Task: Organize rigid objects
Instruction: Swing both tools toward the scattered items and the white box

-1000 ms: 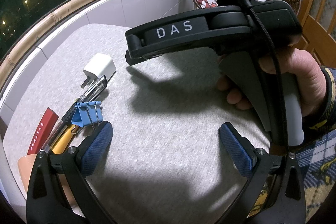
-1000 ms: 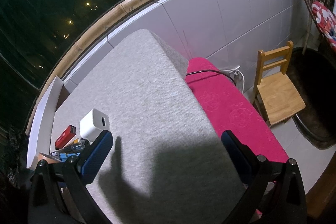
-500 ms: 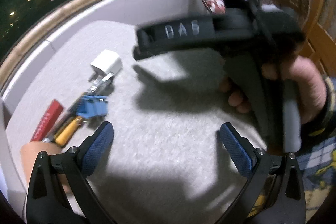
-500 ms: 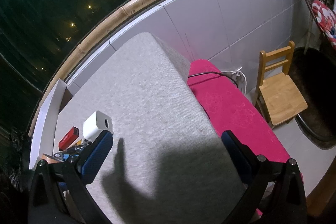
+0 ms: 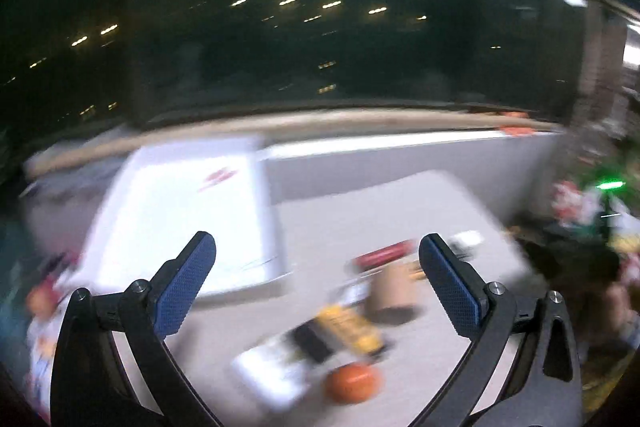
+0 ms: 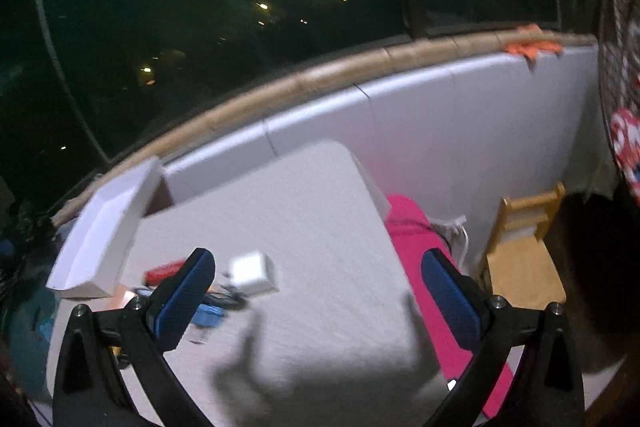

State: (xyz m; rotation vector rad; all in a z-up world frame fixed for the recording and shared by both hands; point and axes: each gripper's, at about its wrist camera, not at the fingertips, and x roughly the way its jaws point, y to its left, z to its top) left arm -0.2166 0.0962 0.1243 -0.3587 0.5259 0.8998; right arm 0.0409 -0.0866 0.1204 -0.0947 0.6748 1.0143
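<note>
We've got both the left gripper (image 5: 316,289) and right gripper (image 6: 318,301) spread wide, empty. Clutter (charger (image 6: 252,271), red stick (image 5: 382,254)) sits beside the white box (image 5: 180,215); motion blur could cost us the grab.

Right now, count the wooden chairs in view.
1. The wooden chair stands on the floor at the right of the right wrist view, beyond the pink cushion beside the table. Others may be hidden in the dark.

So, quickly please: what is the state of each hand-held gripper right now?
Left hand-held gripper: open, holding nothing.
Right hand-held gripper: open, holding nothing.
</note>
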